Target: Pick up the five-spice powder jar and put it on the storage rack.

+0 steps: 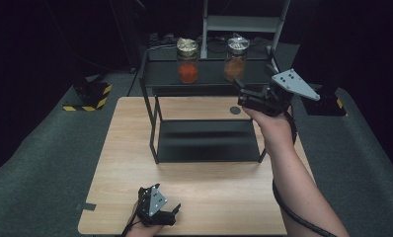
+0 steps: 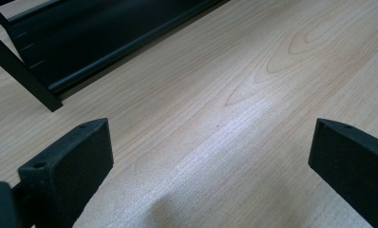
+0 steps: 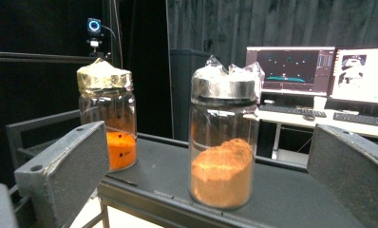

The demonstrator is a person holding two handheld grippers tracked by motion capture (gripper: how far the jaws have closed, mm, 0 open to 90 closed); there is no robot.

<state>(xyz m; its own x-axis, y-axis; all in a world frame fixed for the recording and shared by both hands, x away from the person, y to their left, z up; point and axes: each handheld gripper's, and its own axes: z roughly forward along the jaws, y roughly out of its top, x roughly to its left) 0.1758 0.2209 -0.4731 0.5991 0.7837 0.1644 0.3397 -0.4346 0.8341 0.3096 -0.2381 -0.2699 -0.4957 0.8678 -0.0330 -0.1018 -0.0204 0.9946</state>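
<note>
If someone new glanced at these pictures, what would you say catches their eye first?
Probably the two spice jars on the top shelf of the black rack: the jar of brown powder stands framed between the open jaws of the right gripper, and the jar of bright orange powder stands apart from it. The left gripper rests open near the table's front edge.

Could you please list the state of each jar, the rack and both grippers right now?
Glass jar with brown powder and silver foil cap: upright, capped, on top shelf, between the jaws but untouched.
Glass jar with orange powder and gold foil cap: upright, capped, on top shelf.
Black metal two-shelf rack: standing, lower shelf bare.
Right gripper: open, at the brown jar.
Left gripper: open, holding nothing, low over the wooden table.
</note>
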